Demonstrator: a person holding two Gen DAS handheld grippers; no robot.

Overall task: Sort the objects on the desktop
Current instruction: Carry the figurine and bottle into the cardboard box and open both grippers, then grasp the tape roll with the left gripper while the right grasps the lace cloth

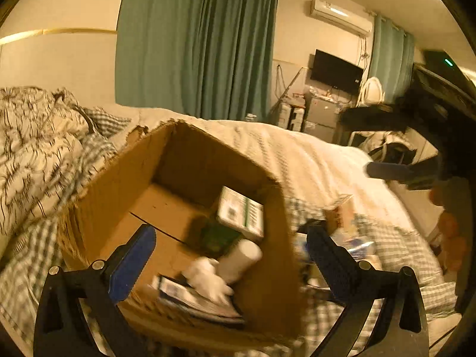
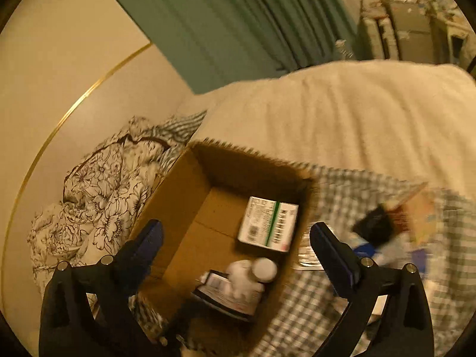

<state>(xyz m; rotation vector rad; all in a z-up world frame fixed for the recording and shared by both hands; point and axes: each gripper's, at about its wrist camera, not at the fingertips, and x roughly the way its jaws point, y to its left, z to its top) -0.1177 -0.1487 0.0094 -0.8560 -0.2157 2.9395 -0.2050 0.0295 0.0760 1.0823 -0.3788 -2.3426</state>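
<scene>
Your left tongs [image 1: 230,263] hang wide open over the near edge of the cardboard box [image 1: 119,178], with nothing between the blue pads. Your right tongs [image 2: 236,248] are spread just as wide above the same box [image 2: 178,196], also empty.

The box sits on the bed, on a checked sheet [image 2: 351,196], with a floral quilt [image 2: 101,196] bunched against the wall on its far-left side and a pale ribbed blanket [image 2: 342,110] beyond it. Inside the box you have a white carton with a green stripe [image 2: 269,223] leaning against the right wall, a white bottle [image 2: 264,269] lying nearer to you, a white crumpled thing [image 2: 241,279] touching the bottle, and a flat printed packet [image 2: 220,294] under both. From the left wrist view a dark green item [image 1: 217,238] shows beside the carton [image 1: 241,215]; what it is, you cannot tell.

Outside the box, to its right on the checked sheet, lies a blurred cluster still unsorted: a tan carton [image 2: 416,208], a black object [image 2: 373,226] touching it, and blue and white packaging [image 2: 369,250] just beside your right-hand finger.
</scene>
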